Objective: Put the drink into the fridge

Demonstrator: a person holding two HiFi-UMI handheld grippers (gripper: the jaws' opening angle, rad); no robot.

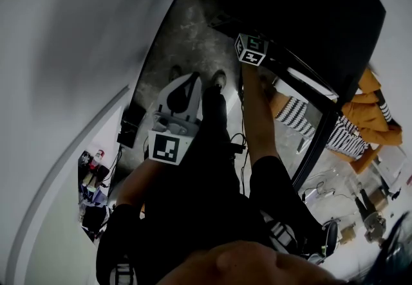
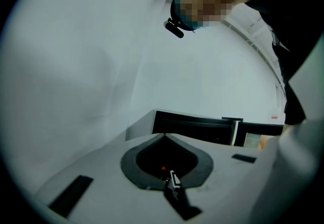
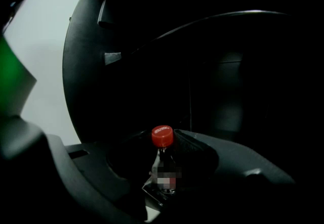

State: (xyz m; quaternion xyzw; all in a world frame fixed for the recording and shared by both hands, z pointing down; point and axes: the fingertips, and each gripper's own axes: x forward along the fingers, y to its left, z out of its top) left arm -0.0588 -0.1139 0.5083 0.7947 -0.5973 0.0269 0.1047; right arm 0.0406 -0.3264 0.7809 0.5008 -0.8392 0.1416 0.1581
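Observation:
The drink is a dark bottle with a red cap, standing upright between the jaws of my right gripper, which is shut on its body. Ahead of it in the right gripper view looms the black fridge, dim and hard to read. In the head view the right gripper reaches forward to the black fridge, with its jaws and the bottle hidden. My left gripper hangs lower left, over the floor, shut and holding nothing. Its own view shows the left gripper tilted up at a white wall.
A dark mottled floor runs under my feet, with a white wall to the left. A black-framed glass panel stands at the right. Orange and striped cloth and floor clutter lie beyond it. Bags sit at the lower left.

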